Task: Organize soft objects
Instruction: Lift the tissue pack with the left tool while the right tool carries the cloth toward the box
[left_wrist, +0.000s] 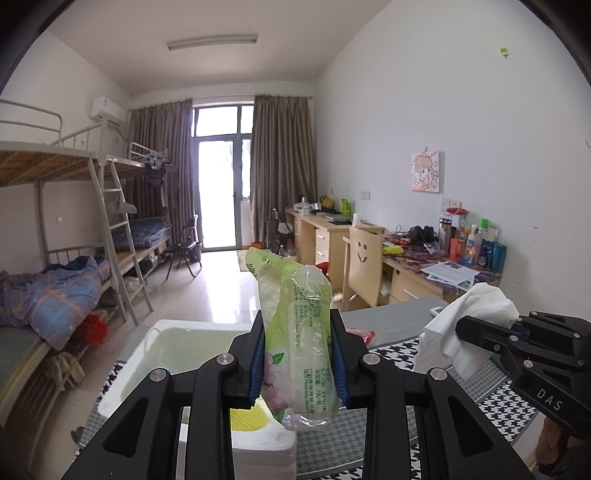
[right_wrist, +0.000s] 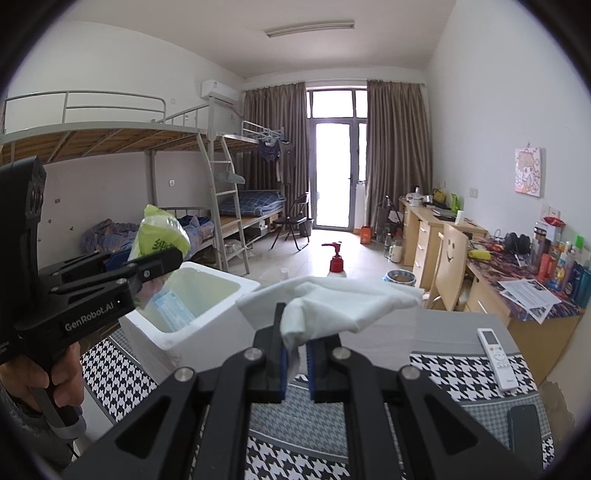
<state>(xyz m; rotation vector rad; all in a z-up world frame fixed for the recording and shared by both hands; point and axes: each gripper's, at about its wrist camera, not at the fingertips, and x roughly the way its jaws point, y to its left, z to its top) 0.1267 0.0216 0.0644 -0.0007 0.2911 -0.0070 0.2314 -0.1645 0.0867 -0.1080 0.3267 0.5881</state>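
Note:
My left gripper (left_wrist: 298, 363) is shut on a green tissue pack (left_wrist: 299, 332) and holds it upright above the white foam box (left_wrist: 147, 354). The pack also shows in the right wrist view (right_wrist: 159, 236), over the box (right_wrist: 177, 332), which holds a blue mask packet (right_wrist: 173, 312). My right gripper (right_wrist: 297, 363) is shut on a white cloth (right_wrist: 332, 306) and holds it raised above the houndstooth table. The cloth shows in the left wrist view (left_wrist: 465, 325), to the right of the left gripper.
A white remote (right_wrist: 496, 358) and a dark phone (right_wrist: 526, 424) lie on the table cover (right_wrist: 461, 373) at the right. A red pump bottle (right_wrist: 337, 262) stands behind the cloth. Desks with a chair (right_wrist: 452, 266) run along the right wall; bunk beds (right_wrist: 110, 147) along the left.

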